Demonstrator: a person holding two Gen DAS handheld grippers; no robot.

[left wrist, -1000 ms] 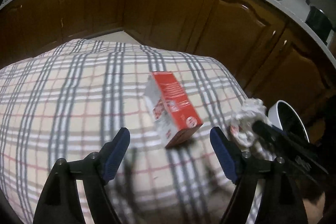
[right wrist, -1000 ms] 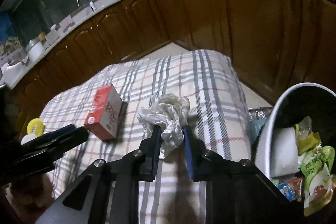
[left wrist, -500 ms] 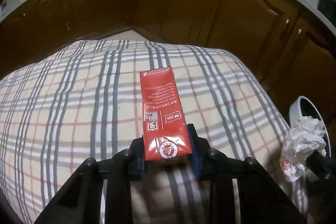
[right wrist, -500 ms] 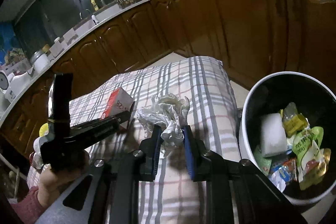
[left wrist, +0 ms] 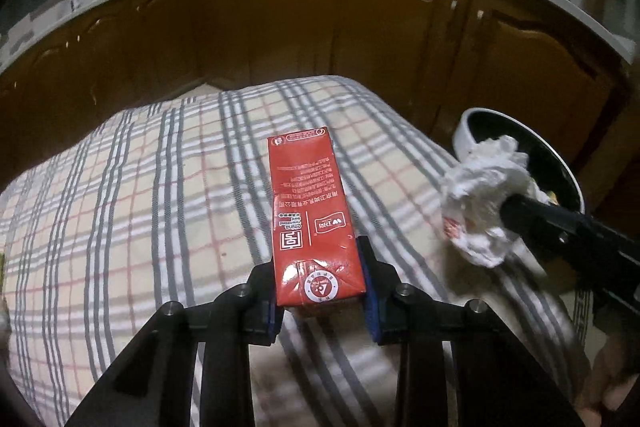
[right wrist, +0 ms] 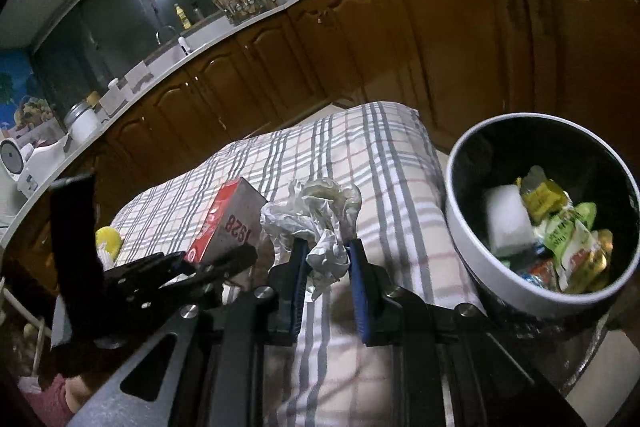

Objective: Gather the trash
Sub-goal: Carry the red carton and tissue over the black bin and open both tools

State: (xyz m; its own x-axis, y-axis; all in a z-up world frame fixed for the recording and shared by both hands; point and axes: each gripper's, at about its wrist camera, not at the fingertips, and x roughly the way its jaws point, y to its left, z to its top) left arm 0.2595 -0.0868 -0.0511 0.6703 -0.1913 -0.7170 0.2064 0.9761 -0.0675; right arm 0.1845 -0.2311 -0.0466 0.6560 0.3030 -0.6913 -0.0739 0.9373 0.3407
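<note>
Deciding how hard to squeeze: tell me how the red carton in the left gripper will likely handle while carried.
The red carton probably stays stiff: its faces look flat and its edges straight between the left gripper pads. It is gripped at one end only, with most of its length sticking out, so it may pivot or droop. Its glossy skin could slip. Weight cannot be told.

Your red carton [left wrist: 312, 215] lies over a cream, grey-and-red plaid cloth [left wrist: 160, 195]; white crumpled paper [left wrist: 484, 195] at right, brown cabinets [left wrist: 360, 35] above.
</note>
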